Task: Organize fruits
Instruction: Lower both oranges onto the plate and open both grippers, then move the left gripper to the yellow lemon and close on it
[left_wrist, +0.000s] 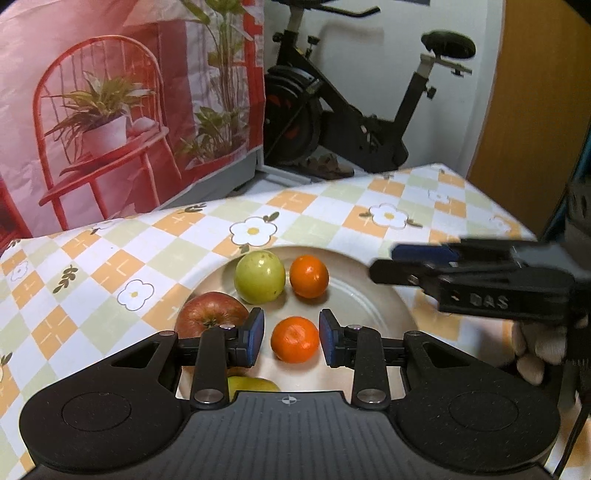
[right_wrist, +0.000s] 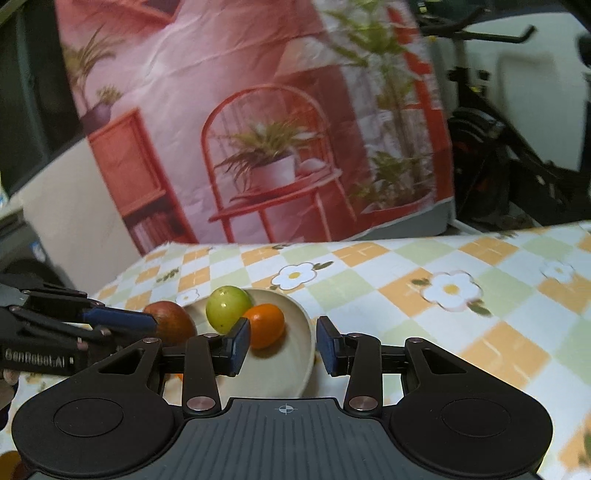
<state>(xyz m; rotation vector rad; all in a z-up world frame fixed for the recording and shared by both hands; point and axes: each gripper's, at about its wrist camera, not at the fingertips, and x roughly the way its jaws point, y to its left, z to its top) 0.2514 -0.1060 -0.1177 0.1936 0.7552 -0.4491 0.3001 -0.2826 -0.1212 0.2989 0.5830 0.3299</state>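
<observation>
A cream plate (left_wrist: 365, 295) on the checked tablecloth holds a green apple (left_wrist: 259, 277), a red apple (left_wrist: 211, 314), a far orange (left_wrist: 308, 276), a near orange (left_wrist: 295, 339) and a second green fruit (left_wrist: 253, 384) half hidden under my left gripper. My left gripper (left_wrist: 291, 338) is open, its pads either side of the near orange without touching. My right gripper (right_wrist: 282, 343) is open and empty above the plate's right rim (right_wrist: 306, 332); it also shows in the left wrist view (left_wrist: 413, 264). The right wrist view shows the green apple (right_wrist: 228, 308), an orange (right_wrist: 265, 325) and the red apple (right_wrist: 170, 323).
A flowered, checked tablecloth (left_wrist: 110, 266) covers the table. A pink backdrop with a printed red chair (left_wrist: 110, 110) stands behind it. An exercise bike (left_wrist: 351, 110) stands beyond the table's far edge. The left gripper shows at the left of the right wrist view (right_wrist: 118, 319).
</observation>
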